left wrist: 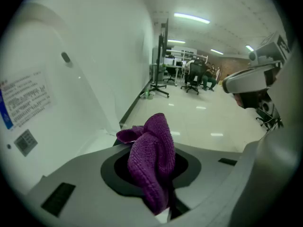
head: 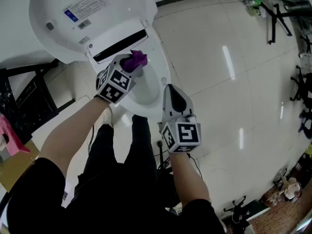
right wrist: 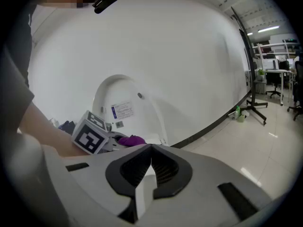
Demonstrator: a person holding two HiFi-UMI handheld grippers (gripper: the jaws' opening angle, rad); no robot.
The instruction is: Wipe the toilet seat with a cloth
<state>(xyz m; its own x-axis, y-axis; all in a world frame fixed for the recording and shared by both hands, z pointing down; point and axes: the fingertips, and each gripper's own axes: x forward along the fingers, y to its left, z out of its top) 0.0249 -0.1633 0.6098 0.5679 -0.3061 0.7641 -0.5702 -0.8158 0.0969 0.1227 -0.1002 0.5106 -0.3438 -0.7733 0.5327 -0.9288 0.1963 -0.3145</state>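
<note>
Evidently the left tool (head: 127, 66) pinches the purple cloth (head: 138, 58) against the rear of the toilet seat (head: 165, 79), just below the raised lid (head: 73, 18), likely for wiping. The right tool (head: 171, 92), pressed together and empty, hovers near the seat's front, out of the way.

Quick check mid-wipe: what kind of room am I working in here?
Probably a lab or office hall, not a bathroom: the toilet stands on open glossy floor, with equipment stands and desks with office chairs behind.
</note>
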